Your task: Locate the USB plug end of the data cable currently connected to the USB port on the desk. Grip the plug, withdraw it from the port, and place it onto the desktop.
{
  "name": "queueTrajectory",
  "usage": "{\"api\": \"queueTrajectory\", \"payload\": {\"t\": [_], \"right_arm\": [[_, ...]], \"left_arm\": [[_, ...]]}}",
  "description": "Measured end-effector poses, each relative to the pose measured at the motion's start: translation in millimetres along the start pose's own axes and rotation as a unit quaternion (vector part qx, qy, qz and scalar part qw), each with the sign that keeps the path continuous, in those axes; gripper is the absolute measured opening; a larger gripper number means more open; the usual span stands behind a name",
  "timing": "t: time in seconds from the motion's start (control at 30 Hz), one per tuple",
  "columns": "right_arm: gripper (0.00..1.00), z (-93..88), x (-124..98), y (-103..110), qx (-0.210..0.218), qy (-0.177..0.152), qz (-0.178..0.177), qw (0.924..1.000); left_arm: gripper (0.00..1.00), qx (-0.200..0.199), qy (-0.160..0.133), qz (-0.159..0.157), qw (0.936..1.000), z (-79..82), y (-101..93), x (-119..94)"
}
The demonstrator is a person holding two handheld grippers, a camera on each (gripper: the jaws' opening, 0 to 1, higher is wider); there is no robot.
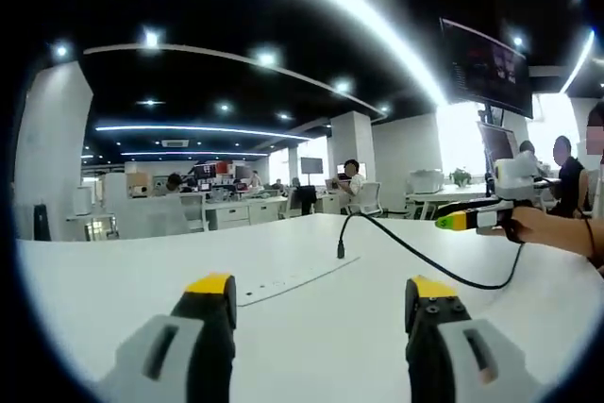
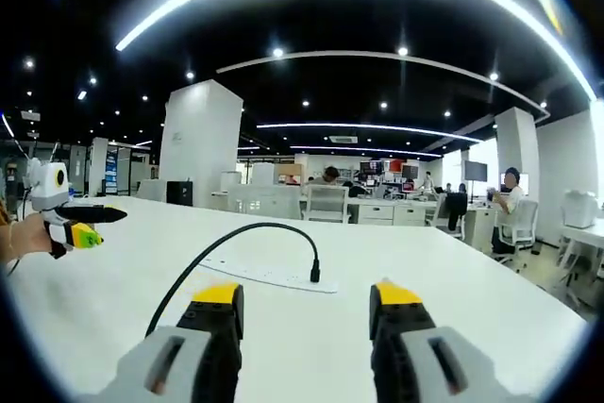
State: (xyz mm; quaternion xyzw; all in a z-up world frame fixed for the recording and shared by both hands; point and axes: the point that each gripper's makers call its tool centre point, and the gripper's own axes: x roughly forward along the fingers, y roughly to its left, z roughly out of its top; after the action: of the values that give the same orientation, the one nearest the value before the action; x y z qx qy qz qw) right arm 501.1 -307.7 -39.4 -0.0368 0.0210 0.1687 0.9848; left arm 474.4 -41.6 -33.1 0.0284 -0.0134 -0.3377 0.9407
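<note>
A black cable (image 1: 425, 261) ends in a USB plug (image 1: 341, 250) that stands upright in a flat white power strip (image 1: 297, 278) on the white desk (image 1: 123, 276). My left gripper (image 1: 321, 292) is open, low over the desk, short of the strip. The right gripper (image 1: 458, 214), held by a hand, hovers at the right beyond the cable's loop. In the right gripper view the plug (image 2: 314, 274) sits at the strip's (image 2: 255, 272) right end, just ahead of my open right gripper (image 2: 307, 297). The cable (image 2: 269, 226) arcs left and down past its left jaw. The left gripper (image 2: 94, 226) hangs far left.
The wide white desk (image 2: 472, 299) curves away on all sides. Behind it are office desks, chairs (image 2: 326, 203) and seated people (image 1: 351, 176). A dark screen (image 1: 486, 68) hangs at the upper right and a white pillar (image 2: 198, 143) stands behind the desk.
</note>
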Motion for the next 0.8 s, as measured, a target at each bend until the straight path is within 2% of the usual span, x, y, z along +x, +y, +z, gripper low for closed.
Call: {"api": "queueTrajectory", "payload": {"t": [0.5,0.8], "right_arm": [[0.54,-11.1,18.9,-7.8,-0.001,0.014,0.002,0.9999],[0.54,-19.4,38.7,-9.8,-0.001,0.025,0.003,0.9997]], "left_arm": [[0.73,0.000,-0.007,0.017,0.9998,0.5,12.4,12.4],[0.73,-0.005,-0.002,0.015,0.9999,-9.2,17.1,29.8]]}}
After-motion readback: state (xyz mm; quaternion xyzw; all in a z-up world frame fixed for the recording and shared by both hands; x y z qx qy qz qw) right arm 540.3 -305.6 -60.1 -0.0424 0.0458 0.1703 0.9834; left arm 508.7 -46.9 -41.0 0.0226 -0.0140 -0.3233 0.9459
